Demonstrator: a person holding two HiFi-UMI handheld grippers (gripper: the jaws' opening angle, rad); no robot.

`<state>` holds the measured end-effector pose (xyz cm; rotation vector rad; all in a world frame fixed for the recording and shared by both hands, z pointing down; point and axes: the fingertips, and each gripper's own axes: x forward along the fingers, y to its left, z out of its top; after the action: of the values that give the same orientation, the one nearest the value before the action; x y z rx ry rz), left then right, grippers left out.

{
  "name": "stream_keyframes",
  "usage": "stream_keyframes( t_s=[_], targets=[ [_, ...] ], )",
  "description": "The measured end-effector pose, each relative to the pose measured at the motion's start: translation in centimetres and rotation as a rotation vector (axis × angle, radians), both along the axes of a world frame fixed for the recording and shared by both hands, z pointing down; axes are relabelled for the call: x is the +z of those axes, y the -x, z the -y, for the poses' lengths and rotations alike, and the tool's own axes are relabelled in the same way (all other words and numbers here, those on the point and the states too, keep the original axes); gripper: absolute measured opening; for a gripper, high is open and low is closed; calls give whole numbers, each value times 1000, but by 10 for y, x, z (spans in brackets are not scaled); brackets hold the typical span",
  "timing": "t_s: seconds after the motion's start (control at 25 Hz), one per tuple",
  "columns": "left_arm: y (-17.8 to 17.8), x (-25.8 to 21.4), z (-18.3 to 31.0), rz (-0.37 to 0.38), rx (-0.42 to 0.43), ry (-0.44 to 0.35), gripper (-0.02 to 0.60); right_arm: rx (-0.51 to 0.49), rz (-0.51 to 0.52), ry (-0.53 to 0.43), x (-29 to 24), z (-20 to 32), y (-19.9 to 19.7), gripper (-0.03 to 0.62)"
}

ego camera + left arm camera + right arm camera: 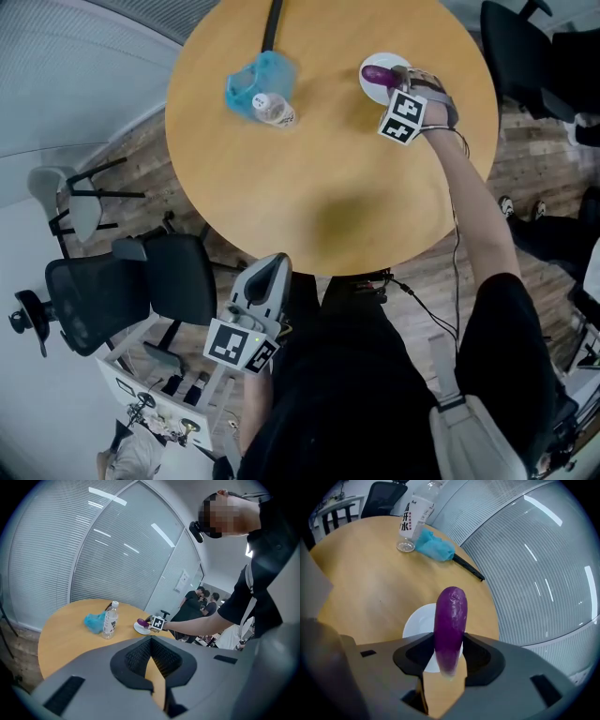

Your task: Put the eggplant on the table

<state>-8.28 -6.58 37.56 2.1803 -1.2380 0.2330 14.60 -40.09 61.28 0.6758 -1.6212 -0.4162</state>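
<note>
The purple eggplant (450,620) stands nearly upright between the jaws of my right gripper (449,644), which is shut on its lower part. It hangs just above a small white plate (415,620) at the far right of the round wooden table (319,187). In the head view the eggplant (377,72) shows above the plate (367,89), with the right gripper (394,77) beside it. My left gripper (272,269) is held low in front of the table's near edge, its tips together and nothing in them (151,641).
A water bottle (274,111) lies by a blue cloth (251,82) at the table's far left, with a black stick (272,23) behind them. Office chairs (141,281) stand left of the table and several people (201,599) are in the background.
</note>
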Motion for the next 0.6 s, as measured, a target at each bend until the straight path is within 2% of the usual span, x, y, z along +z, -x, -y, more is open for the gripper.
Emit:
stream_keyframes(
  t_s=[0.2,0.6],
  targets=[
    [-1,3,1,2,-1,9,11,-32,-80,-11,7,12,-3,196],
    [-3,8,5,-6,8,19,11,-109,-169,66,27,10,-3,199]
  ],
)
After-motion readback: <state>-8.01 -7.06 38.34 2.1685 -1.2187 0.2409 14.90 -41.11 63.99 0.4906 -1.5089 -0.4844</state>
